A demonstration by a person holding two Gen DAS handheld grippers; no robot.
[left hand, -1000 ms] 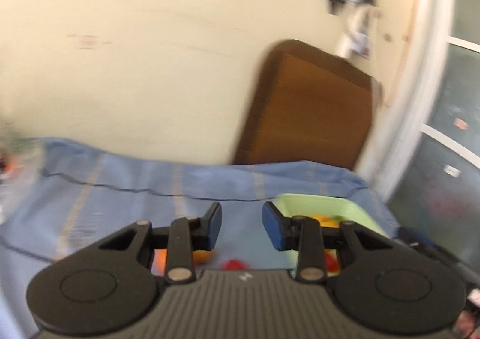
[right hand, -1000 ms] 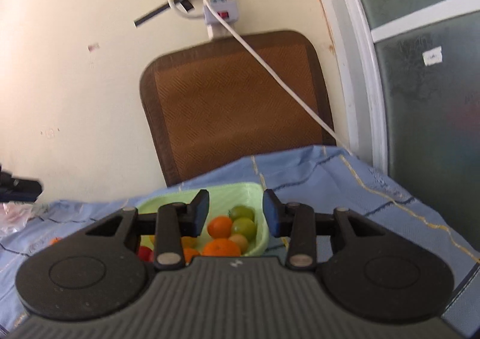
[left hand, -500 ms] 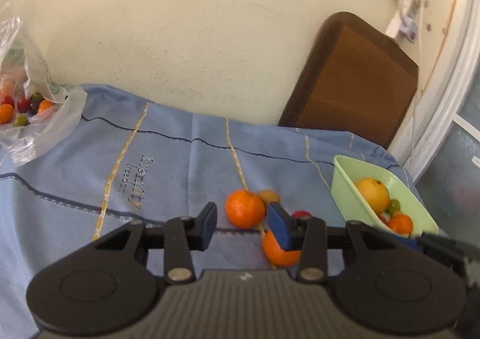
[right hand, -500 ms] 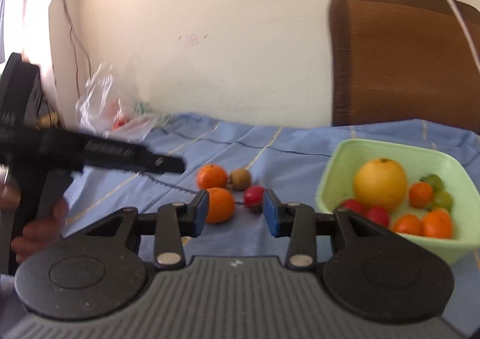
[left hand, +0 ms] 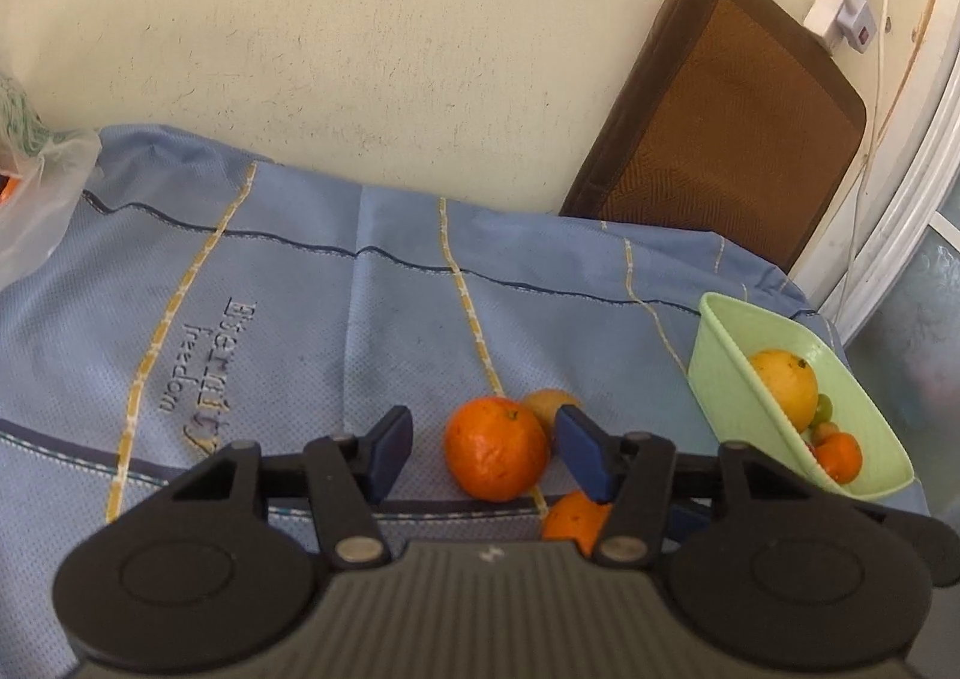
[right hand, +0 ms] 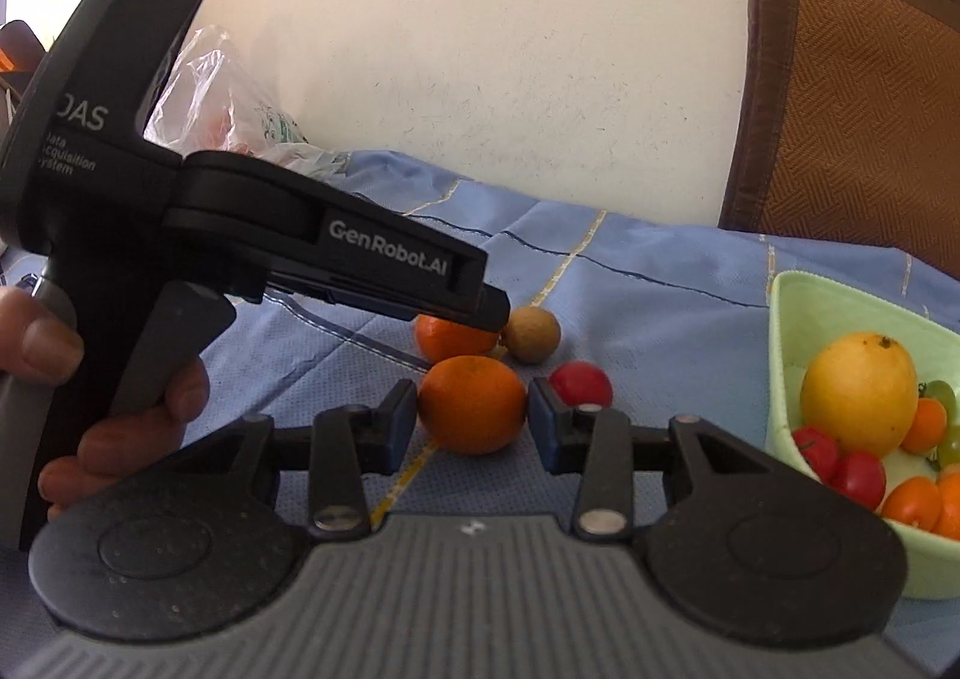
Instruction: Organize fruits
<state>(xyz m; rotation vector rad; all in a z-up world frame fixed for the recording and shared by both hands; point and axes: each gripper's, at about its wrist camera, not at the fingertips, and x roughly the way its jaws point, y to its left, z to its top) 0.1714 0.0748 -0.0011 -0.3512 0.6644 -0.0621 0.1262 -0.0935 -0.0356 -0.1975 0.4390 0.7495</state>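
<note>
The right gripper (right hand: 471, 424), spread wide, is set around a mandarin (right hand: 472, 404) on the blue cloth (right hand: 648, 295); the left gripper (left hand: 483, 454), likewise unclenched, frames another mandarin (left hand: 495, 448). Each should be squeezed gently, centred, then carried to the green bowl (right hand: 798, 307). Half a second ago both stood farther back.

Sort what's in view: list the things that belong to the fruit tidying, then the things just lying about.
Job:
left gripper
right gripper
far orange
near orange
brown fruit
red tomato
green basket, part-filled with fruit

Lying about:
plastic bag
brown mat
blue cloth
power strip
</note>
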